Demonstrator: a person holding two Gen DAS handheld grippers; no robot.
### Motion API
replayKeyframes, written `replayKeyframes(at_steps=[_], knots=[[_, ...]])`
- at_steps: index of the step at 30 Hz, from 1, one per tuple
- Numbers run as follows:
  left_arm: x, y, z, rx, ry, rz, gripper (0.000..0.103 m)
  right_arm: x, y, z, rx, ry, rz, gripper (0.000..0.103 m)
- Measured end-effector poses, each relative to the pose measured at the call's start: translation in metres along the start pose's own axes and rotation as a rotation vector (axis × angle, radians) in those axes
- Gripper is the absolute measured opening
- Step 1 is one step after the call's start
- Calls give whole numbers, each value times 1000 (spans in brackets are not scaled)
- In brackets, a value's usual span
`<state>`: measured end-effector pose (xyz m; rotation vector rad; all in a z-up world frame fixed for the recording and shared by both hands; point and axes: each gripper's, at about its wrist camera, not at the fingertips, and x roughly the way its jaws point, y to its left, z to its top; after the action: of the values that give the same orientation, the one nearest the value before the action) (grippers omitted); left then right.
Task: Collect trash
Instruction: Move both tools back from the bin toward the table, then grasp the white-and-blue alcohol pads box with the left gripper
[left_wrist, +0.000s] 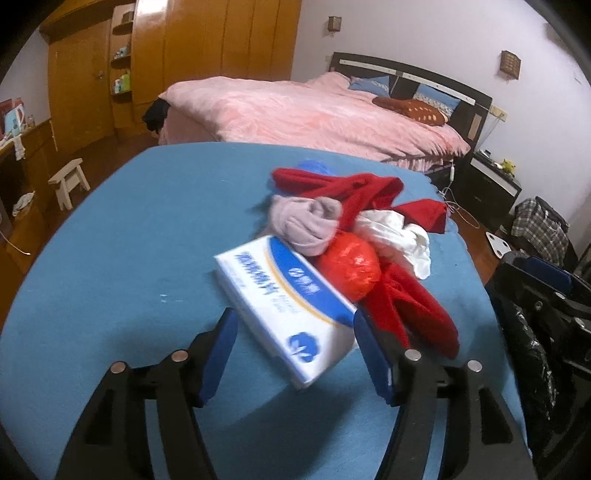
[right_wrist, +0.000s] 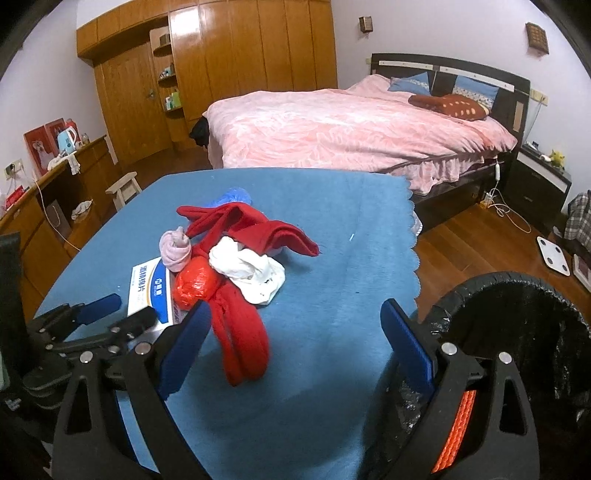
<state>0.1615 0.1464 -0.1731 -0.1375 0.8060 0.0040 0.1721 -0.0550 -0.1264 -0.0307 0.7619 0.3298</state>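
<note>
Beside the table (right_wrist: 332, 221), only the right view shows the bin (right_wrist: 517, 295).

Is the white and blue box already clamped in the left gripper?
No, the left gripper stands open around the box, its pads clear of the box's sides.

A home bedroom is shown. A double bed (right_wrist: 354, 129) covered by a pink quilt (left_wrist: 314, 110) is set against a dark headboard (right_wrist: 450, 70), with pillows (right_wrist: 448, 103) at its head. One wall is lined by wooden wardrobes (right_wrist: 229, 74) with small open shelves. A nightstand (right_wrist: 537, 184), a small wooden stool (left_wrist: 70, 181) and a wood floor (right_wrist: 476, 243) are seen.
</note>
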Motion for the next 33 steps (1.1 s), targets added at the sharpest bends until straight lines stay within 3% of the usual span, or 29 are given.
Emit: replayKeyframes(at_steps=[5, 10, 17, 27, 33], knots=[[12, -11, 1, -9, 14, 24, 76, 4, -7, 0, 2, 4, -8, 90], [10, -10, 1, -30, 18, 45, 76, 5, -11, -1, 6, 6, -11, 90], [27, -5, -6, -42, 91, 84, 78, 4, -9, -2, 7, 11, -5, 90], [-5, 38, -13, -104, 53, 145, 78, 10, 4, -5, -11, 27, 12, 90], [13, 43, -4, -86, 75, 139, 78, 14, 9, -2, -18, 32, 15, 90]])
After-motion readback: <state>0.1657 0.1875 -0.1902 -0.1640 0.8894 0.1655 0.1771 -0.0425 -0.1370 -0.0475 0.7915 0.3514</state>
